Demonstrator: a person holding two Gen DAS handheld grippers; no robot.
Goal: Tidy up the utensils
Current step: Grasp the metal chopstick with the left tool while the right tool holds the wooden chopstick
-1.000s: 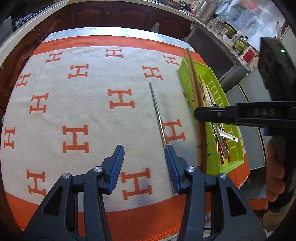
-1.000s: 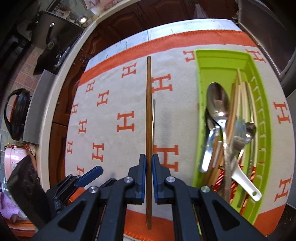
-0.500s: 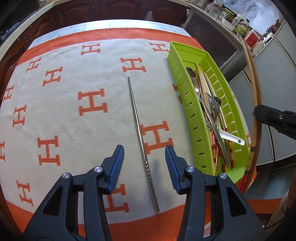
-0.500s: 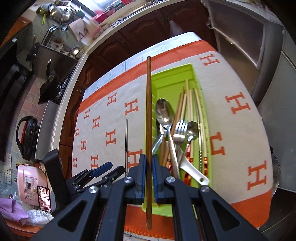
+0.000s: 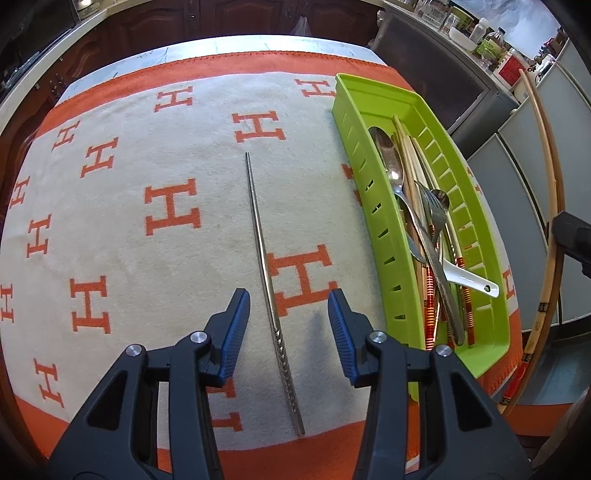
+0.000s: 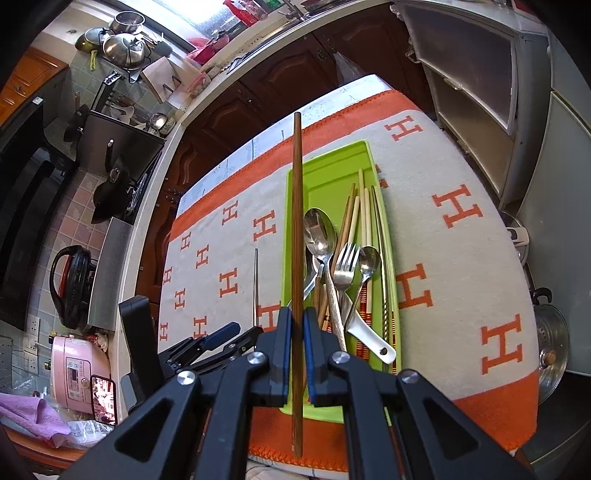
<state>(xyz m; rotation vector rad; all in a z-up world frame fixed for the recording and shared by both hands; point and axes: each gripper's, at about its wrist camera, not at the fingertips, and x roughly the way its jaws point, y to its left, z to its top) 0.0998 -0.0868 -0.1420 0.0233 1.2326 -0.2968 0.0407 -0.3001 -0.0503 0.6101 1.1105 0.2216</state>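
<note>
A metal chopstick (image 5: pixel 266 251) lies lengthwise on the orange-and-white H-patterned cloth (image 5: pixel 110 229), also seen as the thin metal chopstick (image 6: pixel 255 284) in the right wrist view. My left gripper (image 5: pixel 289 321) hangs open just above its near, twisted end, one finger on each side. My right gripper (image 6: pixel 294 343) is shut on a brown wooden chopstick (image 6: pixel 296 229), held in the air over the left side of the green tray (image 6: pixel 290 206). The green tray (image 5: pixel 491 295) holds spoons, a fork, a white ceramic spoon and several chopsticks.
The cloth-covered table ends close in front of both grippers. Dark wooden cabinets (image 5: pixel 221 18) stand behind it, grey cabinets (image 6: pixel 480 92) to the right. A counter with a pink rice cooker (image 6: pixel 79 373) and pots lies to the left.
My right gripper has carried the wooden chopstick up off the cloth and rightward until it hangs over the tray. My left gripper has moved so the metal chopstick lies between its open fingers.
</note>
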